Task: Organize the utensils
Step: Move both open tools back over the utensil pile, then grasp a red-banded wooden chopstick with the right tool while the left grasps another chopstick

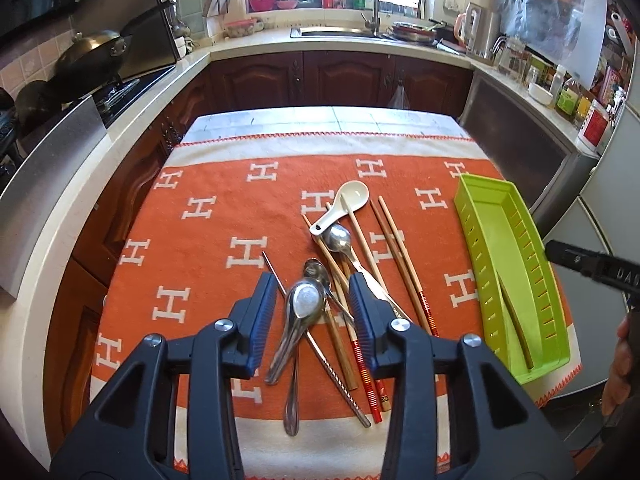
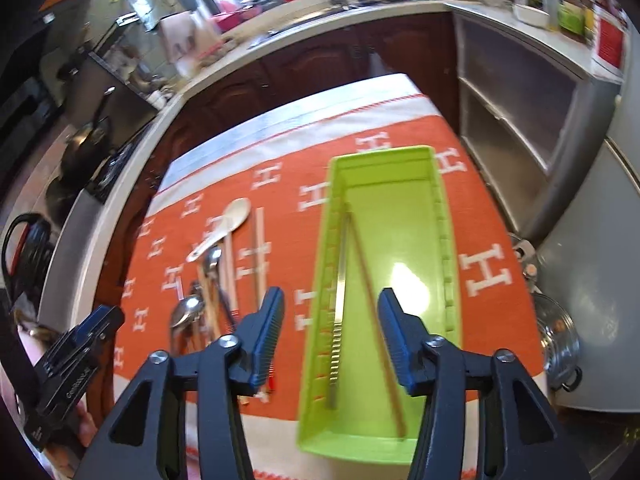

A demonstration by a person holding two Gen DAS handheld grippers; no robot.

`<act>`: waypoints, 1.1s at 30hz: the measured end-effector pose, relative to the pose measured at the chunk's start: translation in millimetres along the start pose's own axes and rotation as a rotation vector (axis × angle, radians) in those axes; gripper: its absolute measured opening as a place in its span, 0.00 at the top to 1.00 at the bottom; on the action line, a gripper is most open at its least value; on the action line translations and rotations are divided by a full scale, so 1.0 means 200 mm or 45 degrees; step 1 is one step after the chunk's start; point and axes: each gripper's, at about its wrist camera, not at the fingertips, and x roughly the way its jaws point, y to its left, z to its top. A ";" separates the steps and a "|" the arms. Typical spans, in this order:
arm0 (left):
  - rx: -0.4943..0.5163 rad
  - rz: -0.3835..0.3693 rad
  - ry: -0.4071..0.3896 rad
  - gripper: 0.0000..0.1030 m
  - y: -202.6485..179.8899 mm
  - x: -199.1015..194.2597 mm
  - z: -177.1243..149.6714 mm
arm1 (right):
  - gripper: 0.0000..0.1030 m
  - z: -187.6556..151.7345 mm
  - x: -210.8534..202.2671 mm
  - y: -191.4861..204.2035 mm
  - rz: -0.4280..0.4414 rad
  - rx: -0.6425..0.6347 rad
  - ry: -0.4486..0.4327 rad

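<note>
covering most of the worktop (image 1: pixel 224 124) is an orange cloth (image 1: pixel 208 240) patterned with white h shapes and edged in cream. at its right side lies a long lime-green tray (image 2: pixel 440 240) with slotted walls, lengthwise toward the kitchen counter; inside it rest a metal chopstick (image 2: pixel 340 300) along the left wall and a wooden chopstick (image 2: pixel 372 300) running slantwise beside it, their far ends close together. near the middle of the cloth, well apart from the tray, sits a loose pile of utensils (image 1: pixel 340 280): wooden chopsticks (image 1: pixel 396 248) with red-banded ends, a white ceramic spoon (image 1: pixel 344 204) at the far end, a steel spoon (image 1: pixel 340 240) just below it, another steel spoon (image 1: pixel 304 304) nearest the camera, and a thin metal chopstick (image 1: pixel 320 352) crossing under them. the left hand-held gripper (image 1: pixel 314 312) hovers over the near part of the pile with its jaws apart, gripping nothing, the nearest steel spoon showing in the gap below. the right hand-held gripper (image 2: pixel 332 332) hangs above the near end of the tray, jaws spread wide and empty, the two chopsticks lying beneath the gap.
</note>
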 end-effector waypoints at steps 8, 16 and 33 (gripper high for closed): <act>-0.009 -0.036 -0.042 0.56 0.01 -0.06 0.06 | 0.47 -0.04 -0.02 0.31 0.064 -0.153 -0.110; -0.013 -0.068 -0.052 0.54 0.00 0.03 0.13 | 0.48 0.05 0.21 0.46 -0.006 -0.223 0.063; -0.133 -0.060 0.098 0.54 0.21 0.43 0.12 | 0.88 0.14 0.87 0.54 -0.072 -0.304 0.395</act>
